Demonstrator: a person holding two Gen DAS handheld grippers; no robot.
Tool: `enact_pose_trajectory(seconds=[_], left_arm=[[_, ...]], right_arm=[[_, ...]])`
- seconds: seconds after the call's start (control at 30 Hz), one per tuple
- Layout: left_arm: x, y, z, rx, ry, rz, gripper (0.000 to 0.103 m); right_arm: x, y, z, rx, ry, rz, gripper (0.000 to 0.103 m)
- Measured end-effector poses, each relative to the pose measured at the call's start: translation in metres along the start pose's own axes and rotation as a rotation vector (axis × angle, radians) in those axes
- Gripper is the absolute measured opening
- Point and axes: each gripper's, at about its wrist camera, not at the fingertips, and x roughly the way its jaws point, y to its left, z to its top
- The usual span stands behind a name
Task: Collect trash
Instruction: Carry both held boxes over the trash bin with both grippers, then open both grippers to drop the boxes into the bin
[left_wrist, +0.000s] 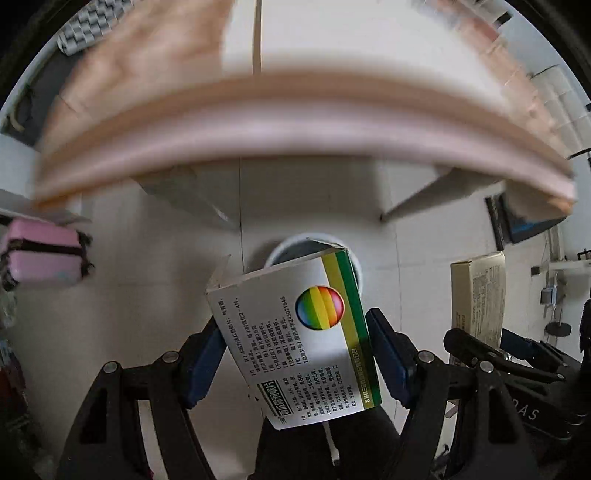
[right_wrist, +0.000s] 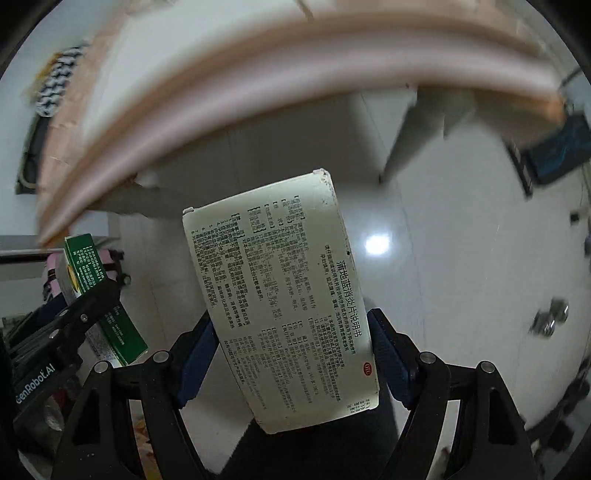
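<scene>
My left gripper (left_wrist: 295, 354) is shut on a white medicine box (left_wrist: 295, 332) with a green and yellow stripe and a rainbow ball. It holds the box in the air above a round white bin (left_wrist: 354, 266) on the floor. My right gripper (right_wrist: 291, 354) is shut on a pale cream medicine box (right_wrist: 284, 295) covered in printed text. The cream box shows in the left wrist view (left_wrist: 480, 295) at the right. The green-striped box shows in the right wrist view (right_wrist: 99, 302) at the left, held by the left gripper.
A pink table edge (left_wrist: 295, 122) arcs blurred across the top of both views. The floor (left_wrist: 147, 258) is white tile. A pink case (left_wrist: 40, 254) lies at the left. A dark framed item (right_wrist: 554, 147) stands at the right.
</scene>
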Motion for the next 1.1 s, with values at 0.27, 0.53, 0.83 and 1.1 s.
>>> enact_pose_trajectory(seconds=[0.27,0.53,0.83,1.1], left_arm=[[0.158,0.002,0.003,0.016,0.118,-0.032,0.072],[0.240,0.003,0.014,-0.028,0.189,-0.091,0.077],[0.228,0.028,-0.003,-0.059,0.186,-0.044,0.096],[0.170,0.036,-0.021,-0.067,0.100,0.057,0.096]], right_arm=[[0.162,-0.039,0.002,0.074,0.101,-0.010,0.080],[0.265,-0.056,0.020,0.084,0.143,0.007,0.081],[0.304,-0.062,0.034,0.075,0.166,0.086,0.101],[0.255,-0.043,0.024,-0.021,0.116,-0.018,0.101]])
